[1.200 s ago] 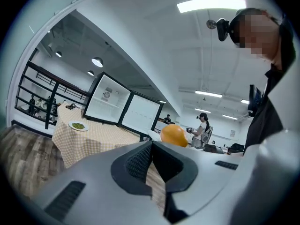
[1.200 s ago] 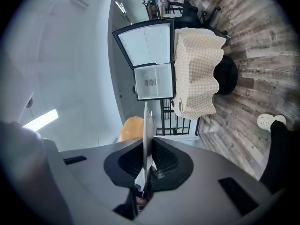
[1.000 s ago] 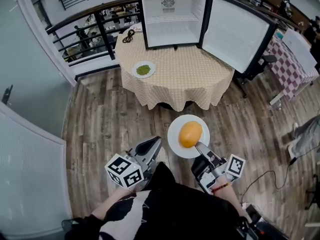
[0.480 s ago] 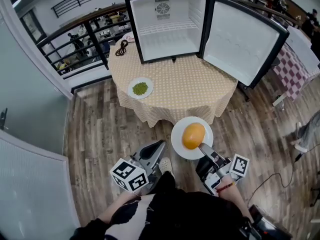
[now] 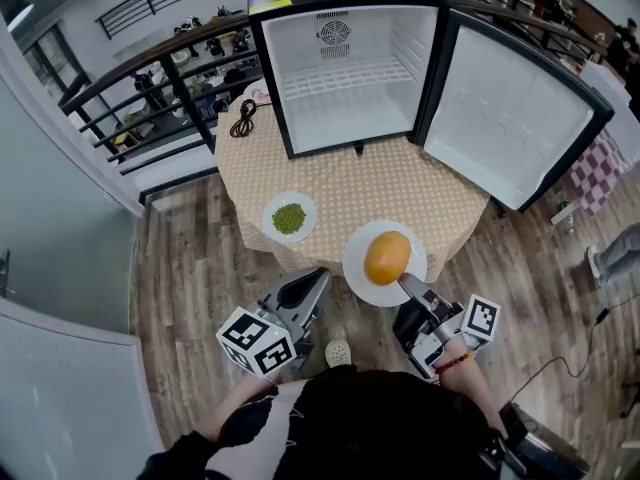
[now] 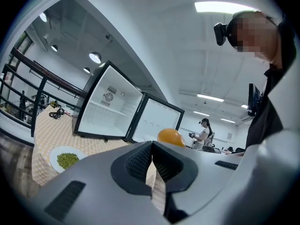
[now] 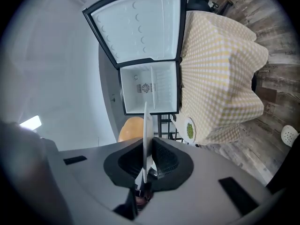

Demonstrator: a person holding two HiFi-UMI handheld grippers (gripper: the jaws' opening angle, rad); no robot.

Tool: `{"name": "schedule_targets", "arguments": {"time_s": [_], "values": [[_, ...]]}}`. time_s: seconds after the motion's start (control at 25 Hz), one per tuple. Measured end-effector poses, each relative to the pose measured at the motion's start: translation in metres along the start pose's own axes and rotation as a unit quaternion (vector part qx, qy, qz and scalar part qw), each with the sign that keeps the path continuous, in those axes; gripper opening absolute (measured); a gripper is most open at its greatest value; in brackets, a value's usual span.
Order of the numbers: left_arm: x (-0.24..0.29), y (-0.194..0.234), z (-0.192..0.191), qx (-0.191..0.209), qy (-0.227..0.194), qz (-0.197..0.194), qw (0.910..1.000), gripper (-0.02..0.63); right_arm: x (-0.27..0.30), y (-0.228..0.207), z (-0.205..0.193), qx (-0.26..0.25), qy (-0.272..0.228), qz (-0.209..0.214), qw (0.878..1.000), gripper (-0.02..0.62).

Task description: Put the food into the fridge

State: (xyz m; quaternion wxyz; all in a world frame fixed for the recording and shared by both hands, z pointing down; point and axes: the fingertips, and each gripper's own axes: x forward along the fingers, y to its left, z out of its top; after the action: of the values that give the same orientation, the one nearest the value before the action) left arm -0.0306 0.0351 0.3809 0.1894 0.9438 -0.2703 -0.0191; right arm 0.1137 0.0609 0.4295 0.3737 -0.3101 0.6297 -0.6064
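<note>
A white plate (image 5: 365,271) bearing a round orange food (image 5: 388,256) hangs level over the table's near edge. My right gripper (image 5: 404,283) is shut on its near rim. In the right gripper view the plate (image 7: 146,118) stands edge-on between the pads, with the orange food (image 7: 130,128) behind it. My left gripper (image 5: 317,277) is beside it to the left, shut and empty; its jaw tips (image 6: 152,143) meet. A second plate of green food (image 5: 289,218) lies on the checked tablecloth (image 5: 400,183). The small fridge (image 5: 345,78) stands open at the table's back, its inside bare.
The fridge door (image 5: 515,118) swings out to the right over the table edge. A black cable (image 5: 243,120) lies left of the fridge. A railing (image 5: 150,78) runs behind the table at the left. Wood floor (image 5: 190,288) surrounds the table, with a white shoe (image 5: 339,352) below.
Both grippers and the carried plate have come closer to the table. The plate was over the floor before and now overlaps the table's near edge.
</note>
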Motion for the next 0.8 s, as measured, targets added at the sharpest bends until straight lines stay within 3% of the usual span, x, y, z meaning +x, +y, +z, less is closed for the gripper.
{"name": "schedule_targets", "arguments": {"time_s": [0.36, 0.8], "values": [[0.032, 0.054, 0.033, 0.009, -0.011, -0.012, 0.9998, 0.012, 0.065, 0.004, 0.032, -0.011, -0.003, 0.009, 1.0, 0.029], [0.047, 0.079, 0.043, 0.011, -0.011, -0.022, 0.9996, 0.012, 0.102, 0.006, 0.043, -0.018, 0.004, 0.006, 1.0, 0.029]]}}
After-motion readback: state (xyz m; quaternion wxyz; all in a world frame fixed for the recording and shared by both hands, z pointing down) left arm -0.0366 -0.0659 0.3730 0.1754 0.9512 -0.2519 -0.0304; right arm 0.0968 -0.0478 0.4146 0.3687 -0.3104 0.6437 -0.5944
